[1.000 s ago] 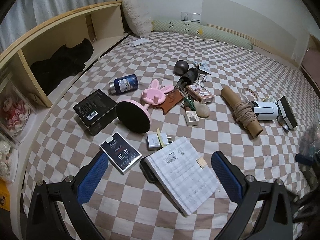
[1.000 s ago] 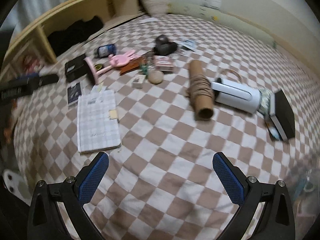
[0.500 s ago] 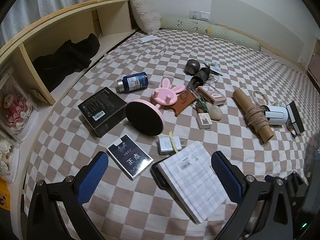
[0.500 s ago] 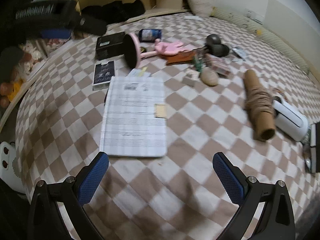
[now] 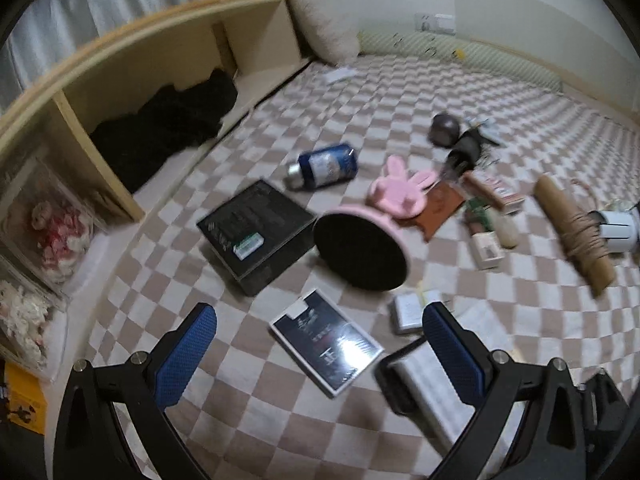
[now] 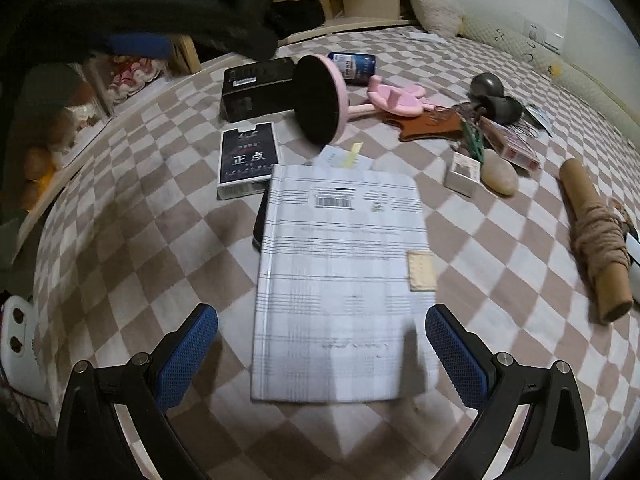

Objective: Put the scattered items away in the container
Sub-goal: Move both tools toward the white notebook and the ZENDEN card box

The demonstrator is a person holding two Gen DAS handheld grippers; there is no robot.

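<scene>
Right claw (image 6: 321, 346) has advanced over the bed (image 6: 132, 240); the white notebook (image 6: 340, 272) now lies directly ahead between its spread fingers. Left claw (image 5: 319, 344), likewise spread, hovers above the dark card box (image 5: 326, 340).

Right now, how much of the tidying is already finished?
Nothing looks done: no container shows. Both grippers, left and right, are open and empty; the right faces the white plaid notebook. The black box, blue can and twine-wrapped cardboard tube remain scattered.
</scene>
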